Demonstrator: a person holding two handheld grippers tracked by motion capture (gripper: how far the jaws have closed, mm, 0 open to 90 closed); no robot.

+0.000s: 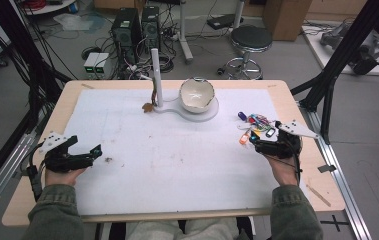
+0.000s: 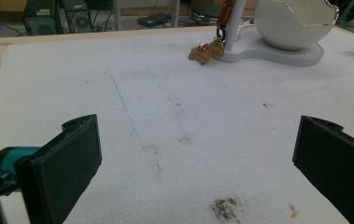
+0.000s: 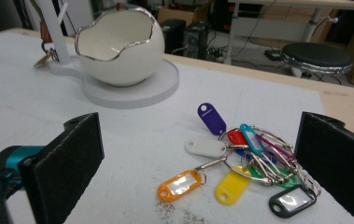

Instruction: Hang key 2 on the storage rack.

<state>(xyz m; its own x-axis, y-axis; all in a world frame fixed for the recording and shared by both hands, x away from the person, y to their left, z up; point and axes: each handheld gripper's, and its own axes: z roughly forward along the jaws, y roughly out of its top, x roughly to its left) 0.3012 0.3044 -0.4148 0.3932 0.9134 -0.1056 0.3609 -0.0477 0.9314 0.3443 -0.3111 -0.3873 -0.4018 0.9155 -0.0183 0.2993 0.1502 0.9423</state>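
No text, brand, number or sign can be read in these pictures. The key tags [image 3: 240, 158] near the right gripper [image 3: 202, 163] have small label windows, but the windows look blank or too blurred to read. The white mat [image 1: 177, 160], the egg-shaped bowl [image 3: 118, 46] and its stand [image 1: 156, 75] carry no visible writing.

- Beyond your fingertips, a grey floor [image 1: 287, 65] lay strewn with cables.
- Past the table's [image 1: 42, 200] far edge, you had two computer towers [image 1: 136, 31] and a black round stool [image 1: 251, 39].
- A cardboard box [image 1: 282, 17] stood farther back, right.
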